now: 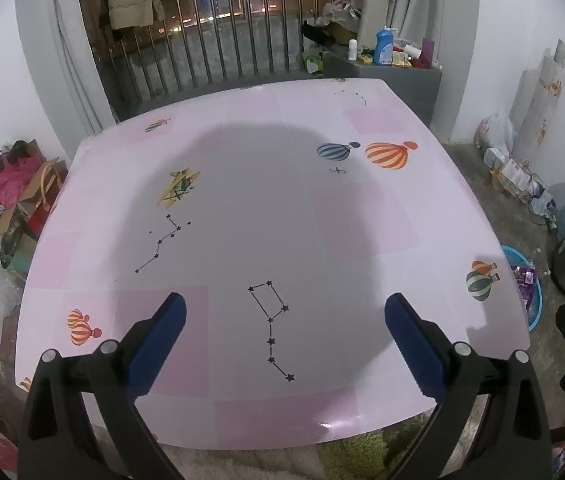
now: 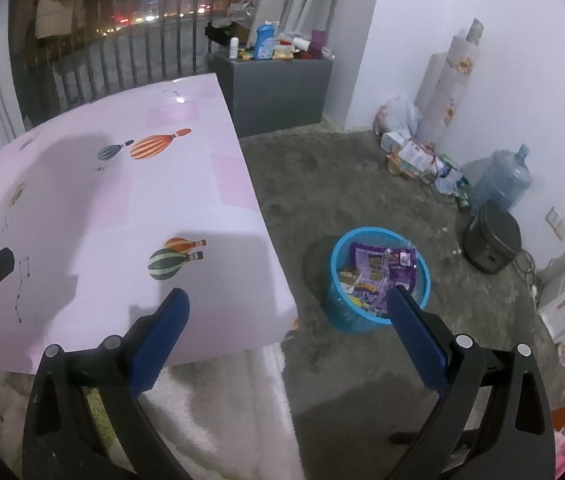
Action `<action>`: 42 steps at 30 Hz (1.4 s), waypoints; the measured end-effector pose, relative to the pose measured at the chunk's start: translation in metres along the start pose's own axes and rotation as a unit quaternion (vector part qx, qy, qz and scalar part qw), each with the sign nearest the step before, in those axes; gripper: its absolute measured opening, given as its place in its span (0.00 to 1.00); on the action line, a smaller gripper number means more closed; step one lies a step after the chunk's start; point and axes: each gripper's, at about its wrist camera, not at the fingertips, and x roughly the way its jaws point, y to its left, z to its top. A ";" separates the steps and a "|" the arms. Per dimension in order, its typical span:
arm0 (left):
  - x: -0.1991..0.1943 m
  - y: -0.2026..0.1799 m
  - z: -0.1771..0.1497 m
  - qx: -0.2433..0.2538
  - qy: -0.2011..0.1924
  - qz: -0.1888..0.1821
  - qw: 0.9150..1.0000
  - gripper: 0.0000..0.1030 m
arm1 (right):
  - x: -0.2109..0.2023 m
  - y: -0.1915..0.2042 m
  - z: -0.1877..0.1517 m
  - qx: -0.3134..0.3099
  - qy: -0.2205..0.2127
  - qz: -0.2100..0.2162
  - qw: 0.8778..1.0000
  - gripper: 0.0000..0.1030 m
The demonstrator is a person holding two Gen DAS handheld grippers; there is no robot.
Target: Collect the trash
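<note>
**Left wrist view: tabletop bare of trash, bin loaded**

Left wrist view, centre of frame: pink table [image 1: 266, 208] printed with balloons and star lines, no loose wrapper or scrap visible anywhere on its surface. Lower part of frame: left gripper [image 1: 285, 314], 2 blue-padded fingers [image 1: 158, 344] spread wide apart, nothing between them, hovering above the near table edge. Far right edge of frame: sliver of the blue bin [image 1: 532, 300] on the floor beside the table, purple packaging showing inside.

Right wrist view, lower part of frame: right gripper [image 2: 288, 306], 2 fingers likewise wide apart and holding nothing, aimed past the table corner toward the floor. Centre right of frame: blue bin [image 2: 338, 284] standing on grey carpet just beside the table's right edge, filled with trash [image 2: 382, 270] made up of purple snack bags and some yellow packets. Far left edge of frame: black body of the left gripper partly visible over the table.

Upper frame in both views: grey cabinet [image 2: 274, 80] carrying bottles and packets; clutter along the right wall; not judged part of the task.

Progress, as a judgement: collection appears essentially finished, with every visible piece already in the bin and both grippers empty. Remaining work: at most a final check of areas hidden from both cameras, such as the floor under the table.
</note>
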 end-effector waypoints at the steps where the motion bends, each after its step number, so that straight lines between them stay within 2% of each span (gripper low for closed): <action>1: 0.000 -0.001 0.000 0.001 0.000 0.001 1.000 0.95 | 0.000 0.000 0.000 0.001 0.000 0.000 1.000 0.92; 42: -0.003 -0.007 -0.002 0.012 0.007 0.004 1.000 0.95 | -0.002 0.007 -0.001 -0.018 -0.004 -0.001 1.000 0.92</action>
